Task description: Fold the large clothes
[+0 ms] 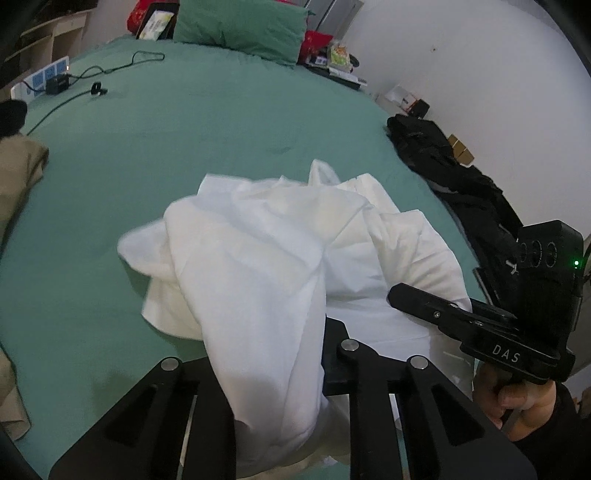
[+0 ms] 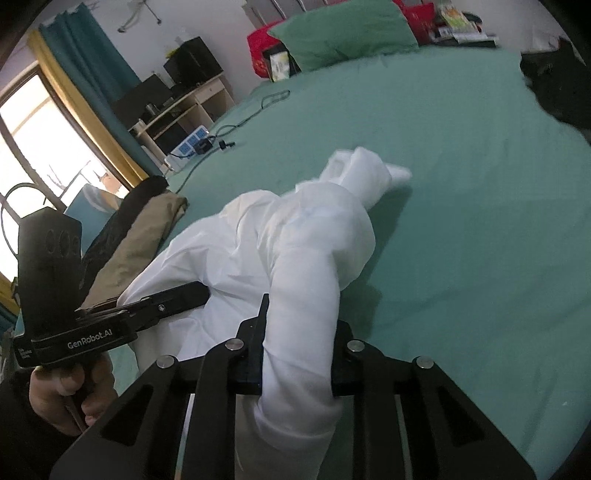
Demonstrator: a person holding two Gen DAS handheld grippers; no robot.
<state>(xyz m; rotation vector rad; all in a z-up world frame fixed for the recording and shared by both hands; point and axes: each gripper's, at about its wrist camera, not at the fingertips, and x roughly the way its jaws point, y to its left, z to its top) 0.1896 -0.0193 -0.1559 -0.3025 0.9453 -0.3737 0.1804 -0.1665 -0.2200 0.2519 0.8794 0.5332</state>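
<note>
Crumpled white cotton garment (image 1: pixel 258 236) on green bedsheet (image 1: pixel 184 122), bunched ends pinched in left gripper (image 1: pixel 280 373) & right gripper (image 2: pixel 295 354).

Right gripper (image 2: pixel 295 354) in the foreground, jaws closed on a thick bunched roll of the white garment (image 2: pixel 295 236) — cloth running forward from the grip and trailing onto the green bedsheet (image 2: pixel 461 184). Left gripper (image 2: pixel 184 295) at lower left, held by a hand (image 2: pixel 66 398), fingers lying against the garment's edge. Tan folded cloth (image 2: pixel 147 229) and a dark one beside it at the left bed edge — green pillow (image 2: pixel 343 33) at the head.
</note>
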